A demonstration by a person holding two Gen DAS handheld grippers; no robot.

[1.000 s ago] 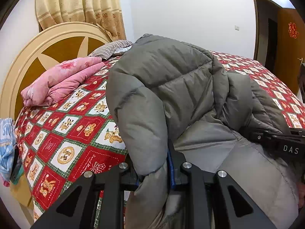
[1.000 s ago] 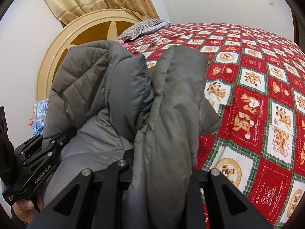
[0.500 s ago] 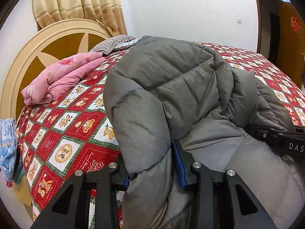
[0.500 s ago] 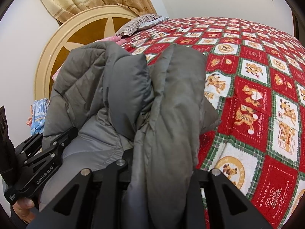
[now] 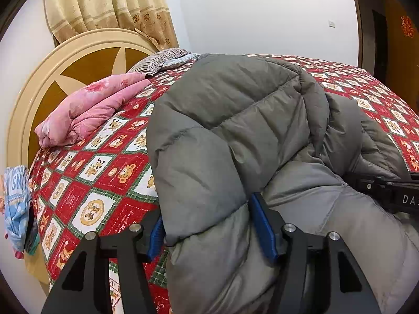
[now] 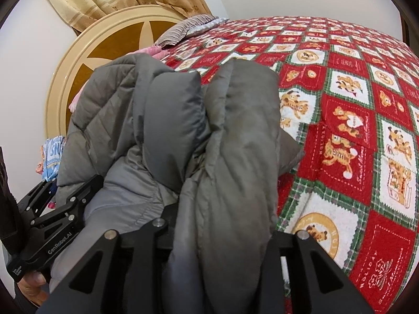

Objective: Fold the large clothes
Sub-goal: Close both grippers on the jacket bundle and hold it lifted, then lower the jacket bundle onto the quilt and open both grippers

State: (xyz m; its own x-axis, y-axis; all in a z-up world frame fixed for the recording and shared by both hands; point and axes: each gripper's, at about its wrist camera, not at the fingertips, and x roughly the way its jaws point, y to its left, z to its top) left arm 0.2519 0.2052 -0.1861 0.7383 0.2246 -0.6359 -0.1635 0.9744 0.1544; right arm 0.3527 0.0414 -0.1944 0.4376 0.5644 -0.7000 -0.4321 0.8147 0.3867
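**Left wrist view: grey jacket heaped on the bed, both grippers easing their hold**

Left wrist view shows the grey puffer jacket (image 5: 235, 136) lying in a bulky heap at the near edge of the red patterned bedspread (image 5: 104, 172). A thick quilted fold runs down between the blue pads (image 5: 263, 229) of the left gripper (image 5: 209, 231). Its jaws have just been opening and now stand apart, the right pad clear of the fabric while the left pad sits close against the fold. A folded pink quilt (image 5: 89, 112) lies near the round headboard (image 5: 39, 83), well apart from the jacket.

In the right wrist view, another padded fold of the jacket (image 6: 235, 157) passes between the fingers of the right gripper (image 6: 225, 238). Its jaws have just been opening a little; the cloth hides the pads, so whether they press on it cannot be told. The left gripper (image 6: 52, 222) appears at the jacket's left side.
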